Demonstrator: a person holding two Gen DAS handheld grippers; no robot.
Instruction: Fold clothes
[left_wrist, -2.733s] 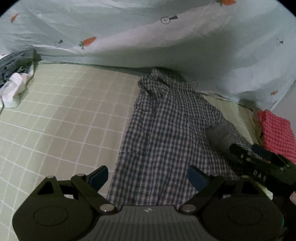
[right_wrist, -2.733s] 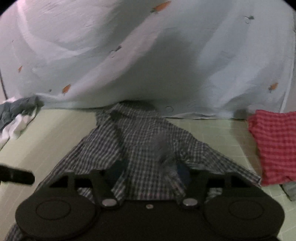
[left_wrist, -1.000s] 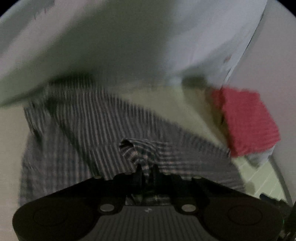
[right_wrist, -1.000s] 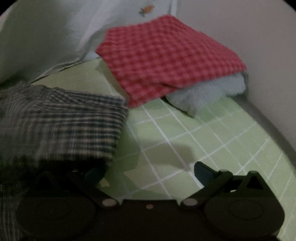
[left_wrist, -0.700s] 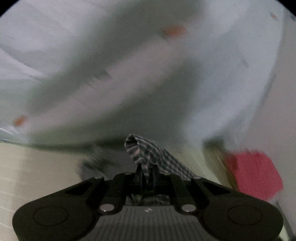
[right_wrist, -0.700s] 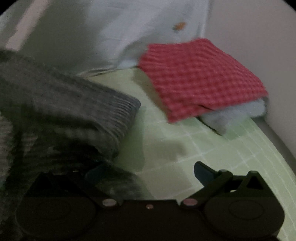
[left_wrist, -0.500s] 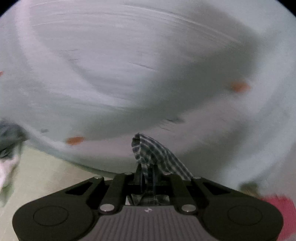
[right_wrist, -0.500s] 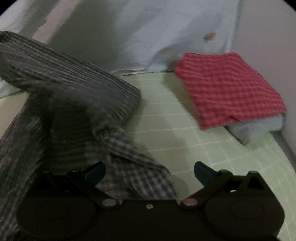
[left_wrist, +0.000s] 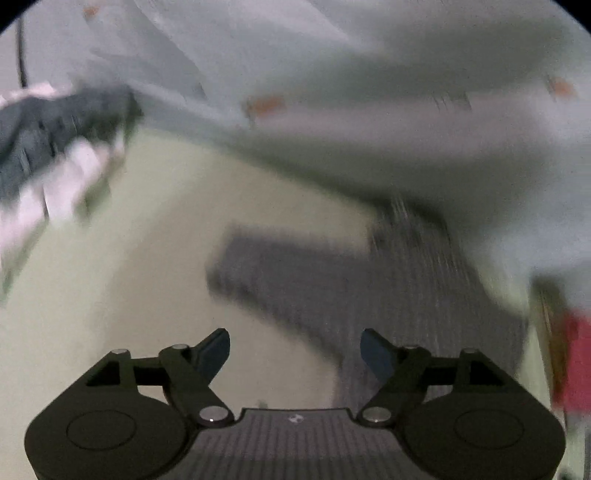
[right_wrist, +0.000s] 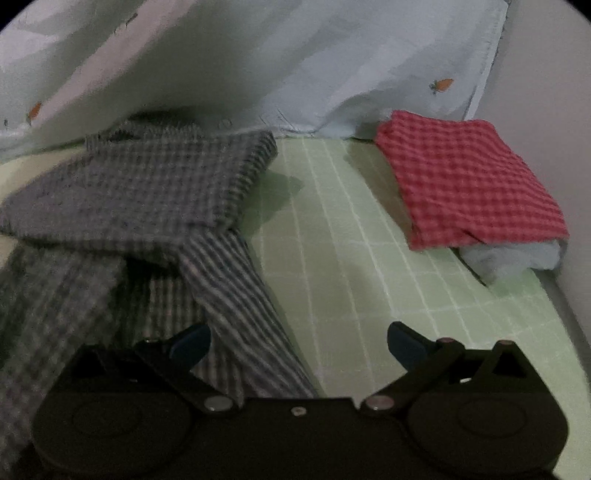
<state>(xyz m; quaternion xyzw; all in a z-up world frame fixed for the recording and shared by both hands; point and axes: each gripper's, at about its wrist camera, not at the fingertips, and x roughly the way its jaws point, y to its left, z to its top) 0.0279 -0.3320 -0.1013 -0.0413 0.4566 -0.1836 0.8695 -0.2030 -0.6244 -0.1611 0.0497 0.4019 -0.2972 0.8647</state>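
The checked shirt lies on the green gridded mat, its upper part doubled over so that a sleeve or side panel rests across the body, with a narrower strip of the same cloth running down toward the camera. The right gripper hovers over the lower right edge of that shirt with its fingers spread wide and nothing between them; its left fingertip is over the striped-looking strip, its right one over bare mat. In the left wrist view, which is badly blurred, the left gripper is also spread and empty, and the shirt shows as a grey smear ahead and to the right of it, apart from the fingers. A folded red checked cloth sits on a pale blue one near the mat's right edge, well apart from the shirt. A pale sheet with carrot print hangs behind. A dark and white heap of clothes lies at the far left.
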